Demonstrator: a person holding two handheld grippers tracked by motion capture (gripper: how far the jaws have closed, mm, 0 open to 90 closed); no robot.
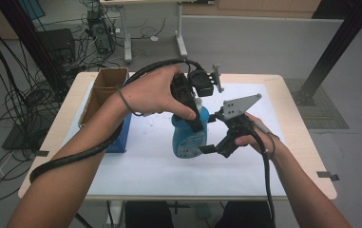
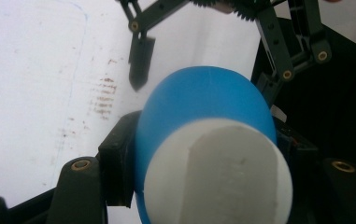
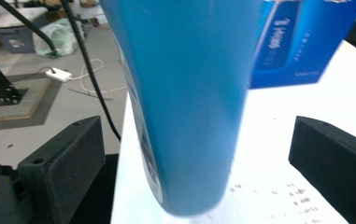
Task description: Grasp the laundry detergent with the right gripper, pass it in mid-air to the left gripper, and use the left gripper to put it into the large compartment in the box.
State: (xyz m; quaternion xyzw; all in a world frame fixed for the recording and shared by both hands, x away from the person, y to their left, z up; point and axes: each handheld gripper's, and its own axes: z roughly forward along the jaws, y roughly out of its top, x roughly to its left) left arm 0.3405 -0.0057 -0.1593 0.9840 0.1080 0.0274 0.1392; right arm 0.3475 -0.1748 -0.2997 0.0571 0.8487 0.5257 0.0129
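At the left edge of the table [image 1: 64, 124] stands an open cardboard box [image 1: 103, 90] with a blue carton [image 1: 123, 135] leaning against it; neither is in play. Further right, over the white sheet [image 1: 145, 161], the blue bottle [image 1: 189, 135] is upright near the middle of the table, its base at or just above the sheet; contact cannot be told.

The risk sits with the left gripper [image 1: 194, 116], which comes down from above and is clamped on the bottle's upper part just under the white cap [image 2: 217, 172]. That is the only hold. The bottle is smooth and rounded and is pinched high up, so the long body below could swing or slip through the pads if the hand tilts or moves quickly, and it might drop and topple on the sheet. In the left gripper view the pads [image 2: 117, 163] press on both sides of the blue shoulder.

To the right, the right gripper [image 1: 214, 148] stands level beside the lower body of the bottle, jaws spread wide. In the right gripper view the bottle [image 3: 185, 102] hangs between the two pads [image 3: 68, 163] with clear space on either side, so it touches nothing and gives no support. A careless sideways move could knock a jaw against the bottle and twist it in the left grip.
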